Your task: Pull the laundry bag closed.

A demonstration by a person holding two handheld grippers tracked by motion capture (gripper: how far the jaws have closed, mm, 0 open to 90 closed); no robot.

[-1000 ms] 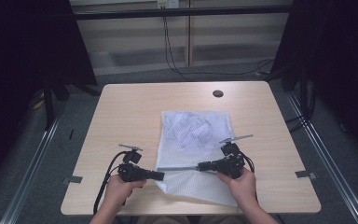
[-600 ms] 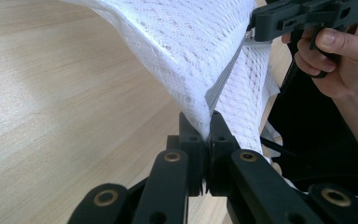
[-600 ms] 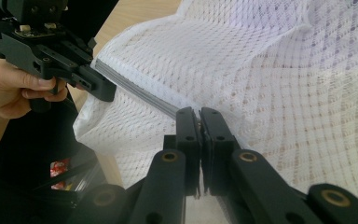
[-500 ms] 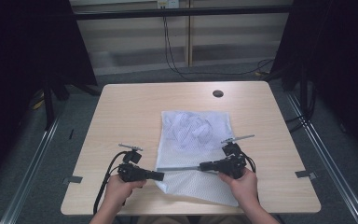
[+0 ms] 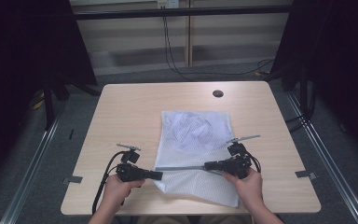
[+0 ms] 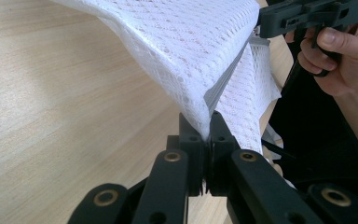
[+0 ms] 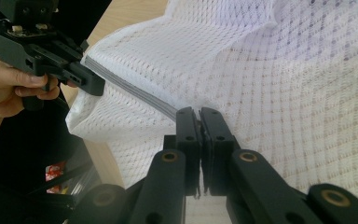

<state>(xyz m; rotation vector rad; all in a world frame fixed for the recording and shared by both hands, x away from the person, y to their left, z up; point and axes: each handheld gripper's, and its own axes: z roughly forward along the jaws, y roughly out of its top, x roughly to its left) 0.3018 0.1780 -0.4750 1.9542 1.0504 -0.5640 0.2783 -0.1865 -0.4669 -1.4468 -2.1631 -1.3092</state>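
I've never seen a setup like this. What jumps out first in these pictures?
A white mesh bag lies on the near half of a pale wooden table, with something crumpled inside its far part. A person pinches its grey edge strip from both ends, the left gripper and the right gripper both shut on it, stretching it between them.

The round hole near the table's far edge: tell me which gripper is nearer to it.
Right. The right gripper sits almost straight below the round hole, pinching the white mesh bag; the left gripper grips the bag's near-left edge, farther off.
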